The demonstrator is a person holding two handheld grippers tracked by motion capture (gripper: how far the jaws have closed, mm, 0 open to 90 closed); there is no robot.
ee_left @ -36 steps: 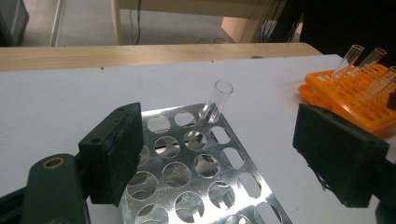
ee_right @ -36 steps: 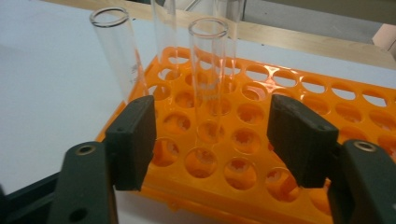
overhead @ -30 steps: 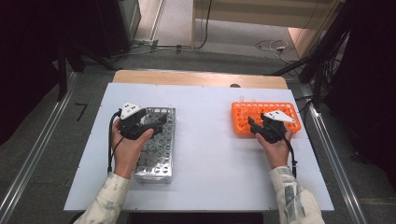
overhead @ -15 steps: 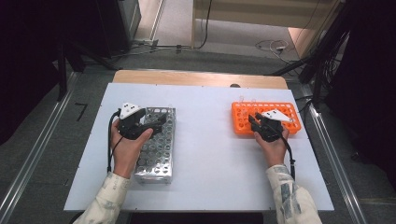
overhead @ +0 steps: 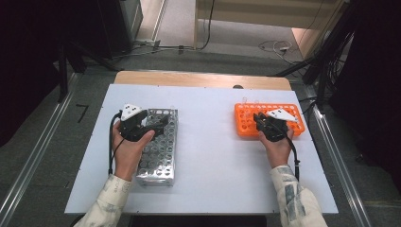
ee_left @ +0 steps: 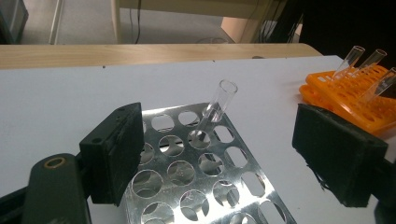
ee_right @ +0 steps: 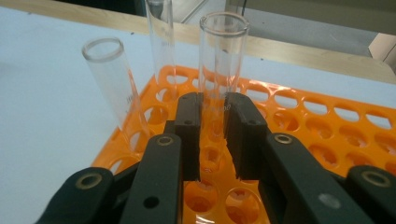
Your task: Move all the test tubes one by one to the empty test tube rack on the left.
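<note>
The white desk (overhead: 213, 156) lies under both grippers, grey floor around it. The metal rack (ee_left: 196, 182) sits below the left gripper (ee_left: 219, 158), whose fingers (ee_left: 114, 154) stand wide apart, holding nothing; one tube (ee_left: 215, 107) leans beyond them. Over the orange rack (ee_right: 299, 126), the right gripper (ee_right: 214, 135) has just closed its fingers (ee_right: 189, 135) on a glass tube (ee_right: 222, 60); its faint print is unreadable.

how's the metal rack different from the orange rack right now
The metal rack is silver and lies lengthwise away from the person; the orange rack is plastic and lies crosswise. The metal rack holds one leaning glass tube; the orange rack holds several. The left gripper stands open over the metal rack; the right gripper is shut on a tube. Both have grids of round holes.
</note>
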